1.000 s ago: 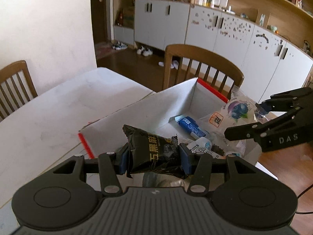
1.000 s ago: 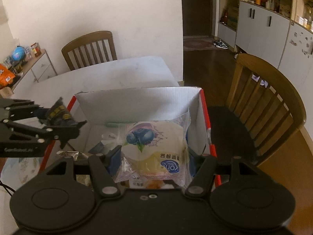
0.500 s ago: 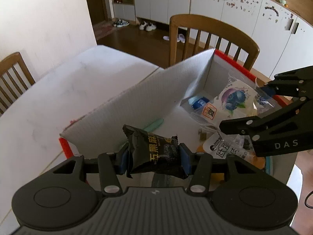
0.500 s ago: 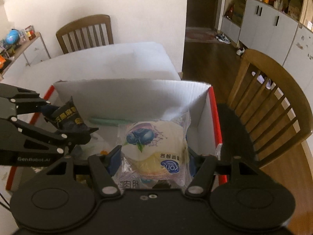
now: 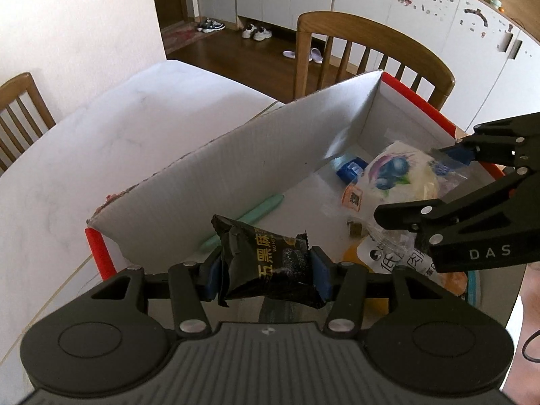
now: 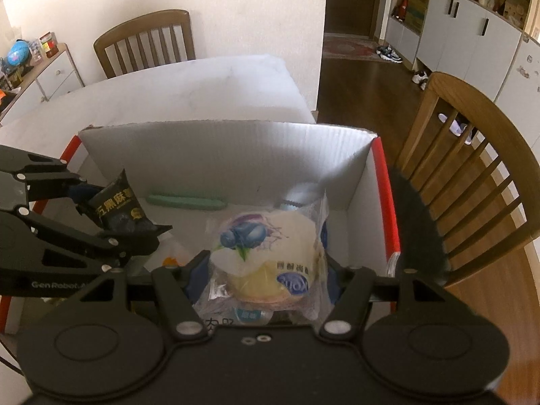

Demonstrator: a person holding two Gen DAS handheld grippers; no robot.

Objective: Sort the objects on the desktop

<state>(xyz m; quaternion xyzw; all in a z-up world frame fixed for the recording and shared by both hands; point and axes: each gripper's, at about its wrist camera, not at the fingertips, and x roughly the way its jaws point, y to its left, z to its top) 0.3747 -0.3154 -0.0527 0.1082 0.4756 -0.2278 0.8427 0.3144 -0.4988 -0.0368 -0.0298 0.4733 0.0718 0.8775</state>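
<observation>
The black snack packet [image 5: 270, 263] with gold lettering sits clamped between the blue-padded fingers [image 5: 211, 278] of the left gripper [image 5: 265, 276], held over the near left part of the white cardboard box [image 5: 256, 168]; its lower edge is hidden behind the gripper body. The clear blueberry-print bread bag [image 6: 266, 256] is pinched in the right gripper [image 6: 266, 276], whose fingers [image 6: 194, 275] press its sides, over the right half of the box (the bag's bottom is cut off by the gripper body). On the box floor lie a mint-green pen [image 6: 187, 201] along the far wall, a blue carton [image 5: 351, 168] partly hidden by the bag, and more wrappers [image 5: 405, 260] too covered to identify. The red-trimmed box rests on the pale worktop [image 5: 101, 141], with a wooden chair [image 5: 371, 50] just beyond it.
</observation>
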